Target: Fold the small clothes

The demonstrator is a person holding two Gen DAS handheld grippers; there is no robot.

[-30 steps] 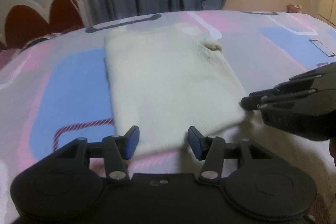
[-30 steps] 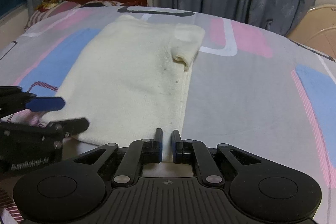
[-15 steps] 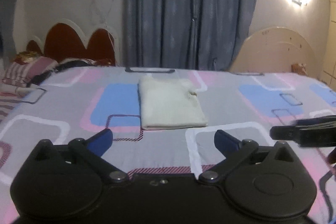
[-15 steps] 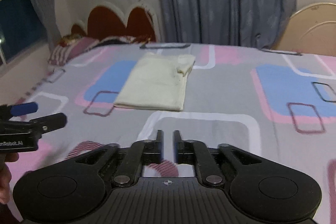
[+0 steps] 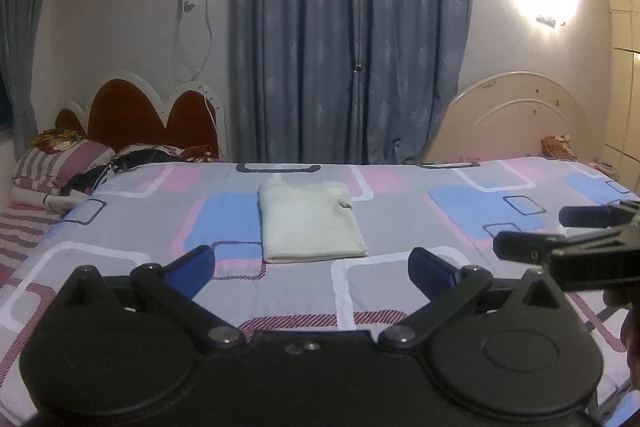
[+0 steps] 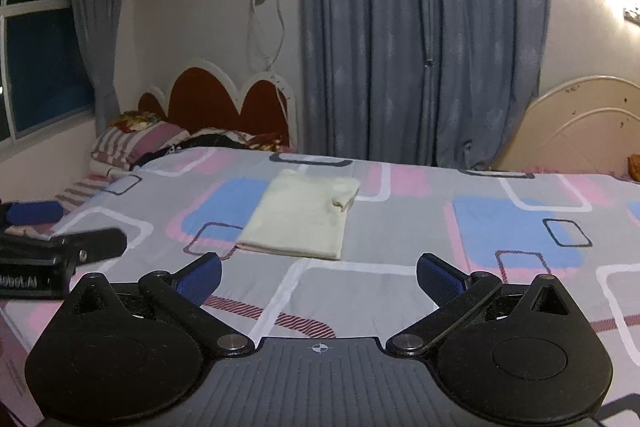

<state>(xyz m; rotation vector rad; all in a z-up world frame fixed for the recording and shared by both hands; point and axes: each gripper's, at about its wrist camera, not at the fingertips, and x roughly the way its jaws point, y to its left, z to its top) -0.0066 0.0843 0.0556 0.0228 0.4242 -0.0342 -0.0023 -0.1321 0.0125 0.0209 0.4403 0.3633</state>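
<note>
A cream garment (image 5: 308,221) lies folded into a flat rectangle in the middle of the bed; it also shows in the right wrist view (image 6: 300,213). My left gripper (image 5: 311,267) is open and empty, held well back from the garment. My right gripper (image 6: 319,277) is open and empty, also well back from it. The right gripper shows at the right edge of the left wrist view (image 5: 560,235), and the left gripper at the left edge of the right wrist view (image 6: 60,231).
The bed has a grey, pink and blue patterned sheet (image 5: 460,211). Pillows and dark clothes (image 5: 80,163) lie at the far left by a red headboard (image 5: 140,115). Grey curtains (image 5: 352,35) hang behind. A cream headboard (image 5: 516,119) stands at the far right.
Both grippers have pulled back and up from the garment, which lies folded on the bed. The right gripper has let go of it and opened; the left has opened wider.
</note>
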